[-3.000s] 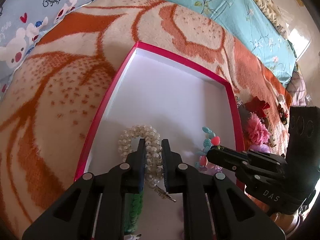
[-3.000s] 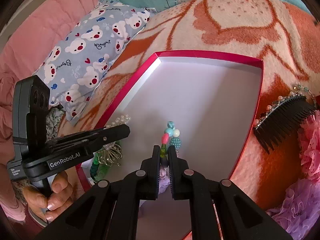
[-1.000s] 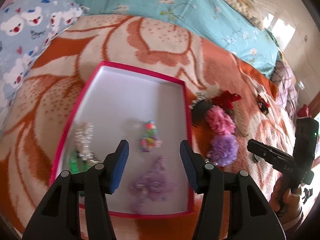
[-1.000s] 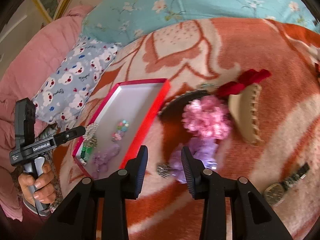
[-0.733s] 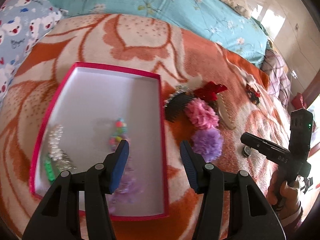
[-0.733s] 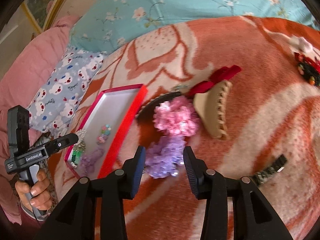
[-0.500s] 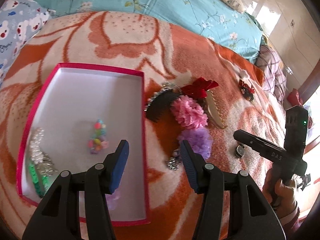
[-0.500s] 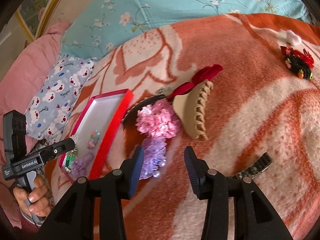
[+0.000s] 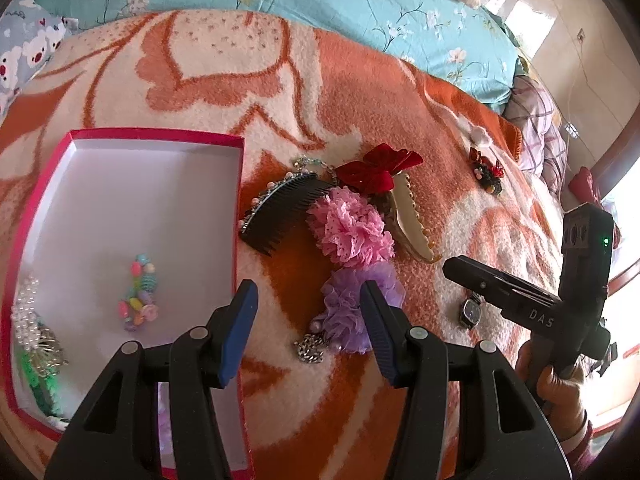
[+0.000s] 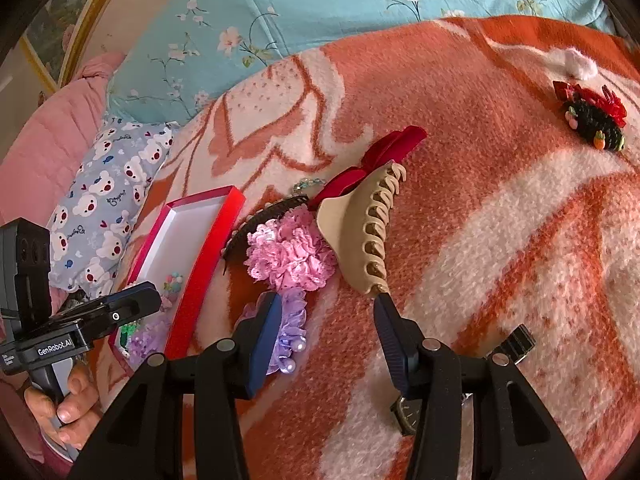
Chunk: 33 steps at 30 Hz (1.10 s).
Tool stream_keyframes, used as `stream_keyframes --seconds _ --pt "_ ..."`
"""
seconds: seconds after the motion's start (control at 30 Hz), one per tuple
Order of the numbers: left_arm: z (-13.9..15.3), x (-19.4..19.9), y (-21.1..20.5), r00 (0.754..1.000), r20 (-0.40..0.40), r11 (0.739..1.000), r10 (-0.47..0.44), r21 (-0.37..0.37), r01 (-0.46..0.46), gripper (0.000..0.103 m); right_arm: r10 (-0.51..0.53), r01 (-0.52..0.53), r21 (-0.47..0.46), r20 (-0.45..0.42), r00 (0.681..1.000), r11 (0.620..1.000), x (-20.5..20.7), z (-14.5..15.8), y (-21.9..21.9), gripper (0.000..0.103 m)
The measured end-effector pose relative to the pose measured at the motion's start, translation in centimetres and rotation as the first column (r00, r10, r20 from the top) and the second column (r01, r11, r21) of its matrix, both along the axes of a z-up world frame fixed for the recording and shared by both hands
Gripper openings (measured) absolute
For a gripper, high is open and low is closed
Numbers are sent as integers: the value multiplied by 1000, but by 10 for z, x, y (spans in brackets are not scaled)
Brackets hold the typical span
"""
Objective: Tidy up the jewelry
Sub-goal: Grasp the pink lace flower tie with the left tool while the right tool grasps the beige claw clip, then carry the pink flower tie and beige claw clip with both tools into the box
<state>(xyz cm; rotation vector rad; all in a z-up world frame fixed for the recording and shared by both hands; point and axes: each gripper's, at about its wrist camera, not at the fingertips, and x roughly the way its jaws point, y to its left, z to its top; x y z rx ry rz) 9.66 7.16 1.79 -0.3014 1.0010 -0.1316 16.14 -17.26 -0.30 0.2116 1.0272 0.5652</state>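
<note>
A red-rimmed white box (image 9: 240, 184) lies on the blanket and holds a bead bracelet (image 9: 138, 300), a pearl piece (image 9: 24, 316) and a green piece. Right of it lie a black comb (image 9: 280, 212), a red bow (image 9: 376, 170), a beige claw clip (image 9: 412, 220), a pink scrunchie (image 9: 350, 228), a purple scrunchie (image 9: 352, 308) and a silver charm (image 9: 310, 348). My left gripper (image 9: 306, 330) is open above the purple scrunchie. My right gripper (image 10: 326, 336) is open and empty just below the beige claw clip (image 10: 362, 236); a watch (image 10: 408, 412) lies under it.
A red and black hair clip (image 9: 486, 172) lies further right on the orange and white blanket (image 9: 224, 64). A bear-print pillow (image 10: 100, 208) and a teal flowered quilt (image 10: 320, 4) border the bed. The box's red rim (image 10: 208, 256) shows left of the right gripper.
Both grippers have opened and pulled back out of the box, then moved right over the loose hair pieces. The bead bracelet and pearl piece now lie in the box.
</note>
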Motion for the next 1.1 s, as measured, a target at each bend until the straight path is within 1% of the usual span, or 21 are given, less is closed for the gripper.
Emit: stream_keyframes --seconds 0.1,0.2,0.3,0.37,0.5,0.6,0.7,0.77,0.83,0.93,1.1 --pt "-7 7 -2 1000 -16 1000 -3 -24 2 52 -10 10 2 -10 1000 1000 8 -3 1 54" --pt "-12 13 -6 1000 -30 1000 -6 -28 5 52 -8 8 10 -20 1000 1000 18 -6 5 59" --pt "-18 21 -9 999 -47 999 -11 -40 9 52 -7 8 21 -38 999 1000 33 -13 12 66" --pt "-22 25 -11 998 -56 999 -14 -41 11 52 -7 8 29 -51 999 1000 42 -16 16 66" --pt "-29 35 -16 997 -72 999 -29 -46 26 52 -9 12 31 -84 996 999 61 -28 24 70" --pt "-34 42 -22 995 -83 998 -46 -45 42 52 -19 25 44 -117 993 999 73 -37 27 71" --pt "-38 50 -27 994 -95 998 -53 -48 49 52 -21 27 51 -112 994 998 78 -38 28 70" --pt "-40 54 -29 993 -99 997 -56 -56 51 52 -38 43 42 -103 994 998 79 -38 24 58" --pt "-42 59 -30 993 -102 997 -56 -62 50 52 -44 51 72 -104 994 996 80 -38 16 57" --pt "-44 66 -32 993 -103 996 -57 -74 49 52 -62 69 71 -86 994 995 78 -34 6 57" --pt "-47 78 -42 994 -93 996 -65 -62 60 52 -101 106 82 -64 993 991 73 -24 -15 57"
